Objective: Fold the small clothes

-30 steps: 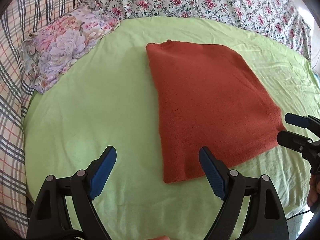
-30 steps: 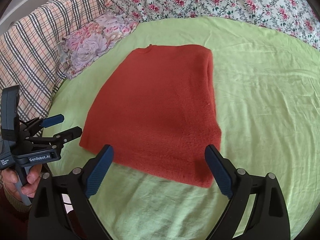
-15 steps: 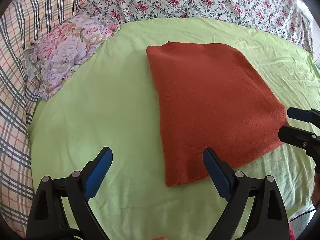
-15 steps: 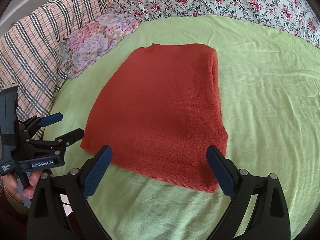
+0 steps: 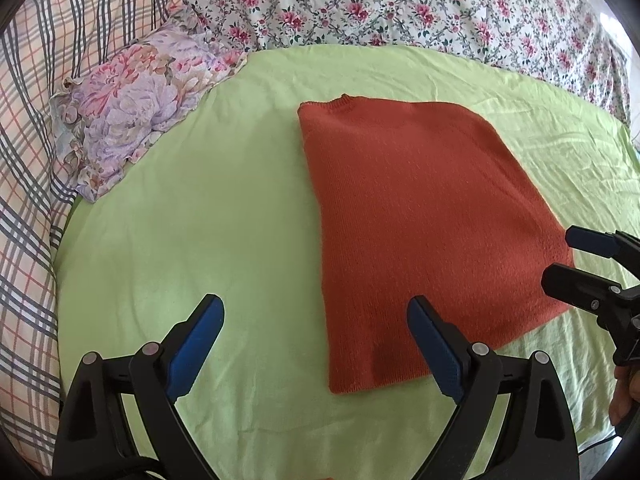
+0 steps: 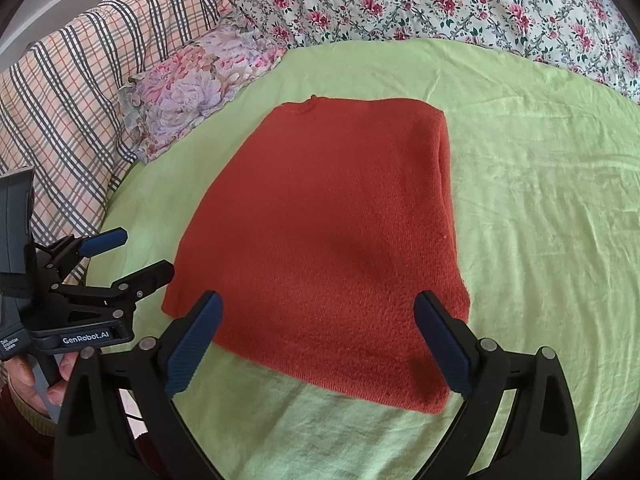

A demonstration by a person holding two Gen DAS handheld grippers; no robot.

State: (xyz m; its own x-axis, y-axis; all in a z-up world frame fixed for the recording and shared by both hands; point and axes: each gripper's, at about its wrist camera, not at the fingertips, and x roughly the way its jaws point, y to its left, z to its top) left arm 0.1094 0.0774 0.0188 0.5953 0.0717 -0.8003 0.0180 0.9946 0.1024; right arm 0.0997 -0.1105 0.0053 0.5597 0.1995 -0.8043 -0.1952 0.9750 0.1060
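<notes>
One rust-red knit sweater (image 5: pixel 424 232), folded into a flat packet, lying on the light green bed sheet (image 5: pixel 208 208) about in the middle of the bed. Left gripper (image 5: pixel 316 312) with jaws wide open and empty, hovering over the near left corner of the sweater: the right blue pad above the near edge of the knit, the left pad above bare sheet, neither seen to touch the cloth. Right gripper (image 6: pixel 318 312) likewise with jaws spread wide and holding nothing, placed over the near edge of the sweater, both pads just above or beside the near corners; contact not possible to tell. Left edge of the sweater straight, right edge thick and rounded like a fold, far edge with a small knit bump near the neckline, near edge a little slanted. Wide free sheet to the left of the sweater and to the right, a narrower band at the front. At the far left one frilled floral pillow (image 5: pixel 136 96), well apart from the sweater; behind it one plaid cover (image 5: pixel 44 80) and one flowered blanket (image 5: pixel 400 4) along the far side. Two grippers, one sweater, one pillow counted.
</notes>
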